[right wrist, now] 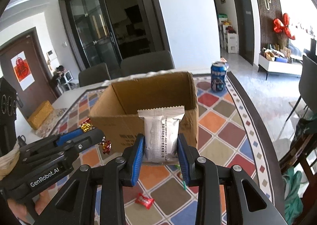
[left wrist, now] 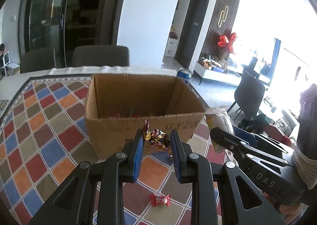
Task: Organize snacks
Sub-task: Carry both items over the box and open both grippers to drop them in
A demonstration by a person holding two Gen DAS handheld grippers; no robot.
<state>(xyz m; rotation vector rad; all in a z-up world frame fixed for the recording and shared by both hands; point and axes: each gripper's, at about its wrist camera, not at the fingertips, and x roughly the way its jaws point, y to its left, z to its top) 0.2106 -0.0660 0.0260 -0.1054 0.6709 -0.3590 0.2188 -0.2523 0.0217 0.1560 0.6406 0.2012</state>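
Observation:
An open cardboard box point(left wrist: 138, 110) stands on the checkered tablecloth; it also shows in the right wrist view point(right wrist: 150, 94). My left gripper point(left wrist: 157, 141) is shut on a gold-and-red wrapped candy point(left wrist: 158, 138), held just in front of the box's near wall. My right gripper point(right wrist: 160, 145) is shut on a white snack packet point(right wrist: 161, 133), held upright before the box. The right gripper point(left wrist: 233, 139) shows at the right in the left wrist view, the left gripper point(right wrist: 87, 135) at the left in the right wrist view. A red candy point(left wrist: 160, 199) lies on the cloth below; it also shows in the right wrist view point(right wrist: 144, 201).
A blue Pepsi can point(right wrist: 218, 76) stands on the table's far right, also in the left wrist view point(left wrist: 184, 76). Grey chairs point(left wrist: 100, 55) stand behind the table. A smaller cardboard box point(right wrist: 40, 114) sits at the far left. The table edge point(right wrist: 255, 110) curves along the right.

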